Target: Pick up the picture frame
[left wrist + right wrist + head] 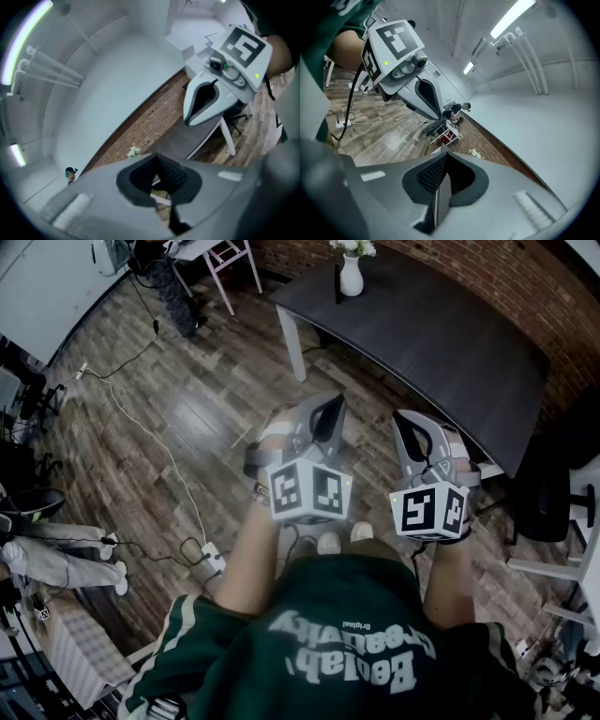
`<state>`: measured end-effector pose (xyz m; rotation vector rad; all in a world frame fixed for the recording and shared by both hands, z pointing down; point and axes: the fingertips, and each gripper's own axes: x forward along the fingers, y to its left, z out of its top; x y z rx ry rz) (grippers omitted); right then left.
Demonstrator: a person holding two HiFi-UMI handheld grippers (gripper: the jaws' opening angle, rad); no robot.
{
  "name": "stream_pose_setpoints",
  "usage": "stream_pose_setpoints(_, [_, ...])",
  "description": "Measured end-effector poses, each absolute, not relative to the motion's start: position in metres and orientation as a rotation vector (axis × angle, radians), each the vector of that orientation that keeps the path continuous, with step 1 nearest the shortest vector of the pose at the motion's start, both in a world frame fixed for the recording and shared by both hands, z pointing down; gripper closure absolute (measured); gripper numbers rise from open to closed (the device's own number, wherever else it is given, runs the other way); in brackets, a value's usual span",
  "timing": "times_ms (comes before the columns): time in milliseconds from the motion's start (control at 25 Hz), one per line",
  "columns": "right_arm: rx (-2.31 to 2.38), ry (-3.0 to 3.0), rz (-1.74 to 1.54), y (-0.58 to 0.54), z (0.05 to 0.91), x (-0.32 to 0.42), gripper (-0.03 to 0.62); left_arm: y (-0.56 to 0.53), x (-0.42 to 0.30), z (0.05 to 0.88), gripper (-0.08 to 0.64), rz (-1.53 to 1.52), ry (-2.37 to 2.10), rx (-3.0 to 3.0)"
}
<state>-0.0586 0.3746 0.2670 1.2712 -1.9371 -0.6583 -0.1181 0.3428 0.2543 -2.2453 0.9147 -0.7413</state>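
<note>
No picture frame can be told for sure in any view. A thin dark upright thing (pixel 337 283) stands beside a white vase of flowers (pixel 351 274) on the dark table (pixel 441 334) ahead; what it is stays unclear. I hold both grippers at waist height over the wooden floor, short of the table. The left gripper (pixel 325 407) (pixel 157 157) is shut and empty. The right gripper (pixel 409 420) (pixel 445 153) has its jaws together with nothing between them. Each gripper view shows the other gripper alongside, the right one (pixel 211 93) and the left one (pixel 424 96).
A black office chair (pixel 548 484) stands right of the table by the brick wall (pixel 525 287). A white cable runs to a power strip (pixel 212 561) on the floor. A white stool (pixel 230 259) stands far back. A person's legs (pixel 56 554) lie at the left edge.
</note>
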Motion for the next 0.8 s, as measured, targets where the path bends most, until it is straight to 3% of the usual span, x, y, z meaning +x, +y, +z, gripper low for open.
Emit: stream_pose_setpoints(800, [1.275, -1.923, -0.692, 0.369, 0.261, -0.075, 0.586, 0.338, -0.129, 0.263, 0.557, -0.747, 0.883, -2.253])
